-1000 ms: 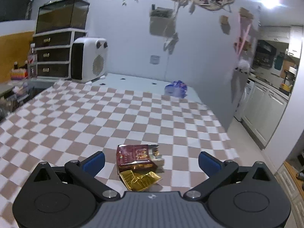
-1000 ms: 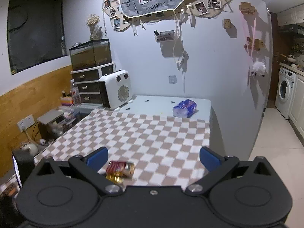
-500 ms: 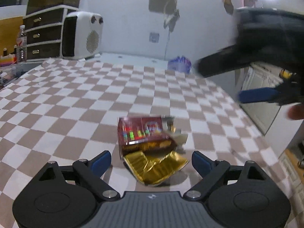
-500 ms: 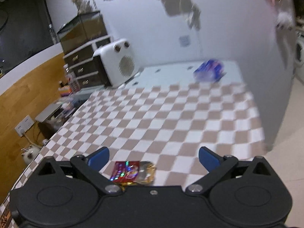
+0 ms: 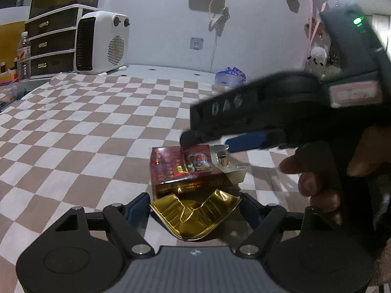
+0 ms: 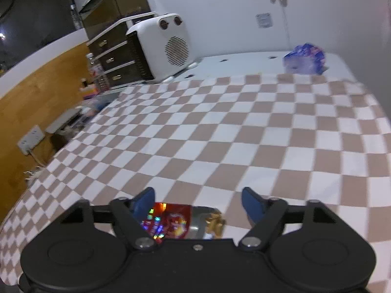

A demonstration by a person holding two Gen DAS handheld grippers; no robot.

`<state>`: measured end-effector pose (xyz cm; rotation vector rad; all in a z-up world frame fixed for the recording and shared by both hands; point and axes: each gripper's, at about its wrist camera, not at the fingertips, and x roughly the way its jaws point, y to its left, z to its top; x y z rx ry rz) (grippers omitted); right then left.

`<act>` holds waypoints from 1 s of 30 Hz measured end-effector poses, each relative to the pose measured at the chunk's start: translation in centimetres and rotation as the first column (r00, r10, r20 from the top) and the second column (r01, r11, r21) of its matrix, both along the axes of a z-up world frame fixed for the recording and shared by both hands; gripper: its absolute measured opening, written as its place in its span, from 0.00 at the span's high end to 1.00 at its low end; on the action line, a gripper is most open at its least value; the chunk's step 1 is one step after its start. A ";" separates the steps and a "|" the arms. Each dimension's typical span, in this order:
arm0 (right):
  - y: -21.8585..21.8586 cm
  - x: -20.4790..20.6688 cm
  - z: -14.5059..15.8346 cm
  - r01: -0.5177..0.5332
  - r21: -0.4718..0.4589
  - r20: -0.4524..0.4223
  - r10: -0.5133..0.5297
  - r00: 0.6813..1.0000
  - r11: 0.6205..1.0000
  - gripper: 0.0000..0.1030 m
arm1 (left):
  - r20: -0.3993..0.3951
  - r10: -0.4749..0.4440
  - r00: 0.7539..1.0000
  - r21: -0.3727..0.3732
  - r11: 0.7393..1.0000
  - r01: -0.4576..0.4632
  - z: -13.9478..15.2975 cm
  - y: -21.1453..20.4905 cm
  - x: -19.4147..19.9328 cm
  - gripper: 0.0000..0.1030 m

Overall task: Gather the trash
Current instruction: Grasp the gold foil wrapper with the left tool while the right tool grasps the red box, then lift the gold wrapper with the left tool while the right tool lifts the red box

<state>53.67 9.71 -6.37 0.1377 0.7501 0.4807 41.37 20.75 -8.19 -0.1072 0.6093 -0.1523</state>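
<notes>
While both jaws close around but not yet on it, I note the red packet [image 5: 182,168] lying flat on the checkered tabletop [image 5: 73,131], long axis crosswise, its gold foil [image 5: 195,214] facing my left gripper [image 5: 195,210], the right gripper [image 6: 198,202] visible whole only in the left view.

text: "DAS", pale letters | on: dark finger arm of right tool [image 5: 207,144], ahead-right of left tool [image 5: 195,210] | red pack [image 5: 182,166] print: unreadable | pink label on right tool body: blurred, unreadable
</notes>
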 end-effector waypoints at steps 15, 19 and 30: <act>-3.2 -1.6 0.1 -0.054 -0.114 -0.063 0.047 0.997 0.992 1.00 | 0.007 -0.005 1.000 0.021 1.000 0.005 0.2 0.3 -1.1 0.23; -4.4 -2.8 0.7 -0.071 -0.127 -0.032 0.067 0.997 0.989 0.98 | 0.020 0.033 0.999 -0.019 0.999 -0.032 0.5 1.5 -1.8 0.23; -4.0 -0.6 1.4 0.000 -0.003 0.046 0.000 0.999 1.000 0.88 | 0.030 0.144 0.989 -0.013 0.990 -0.143 0.9 3.6 -1.7 0.23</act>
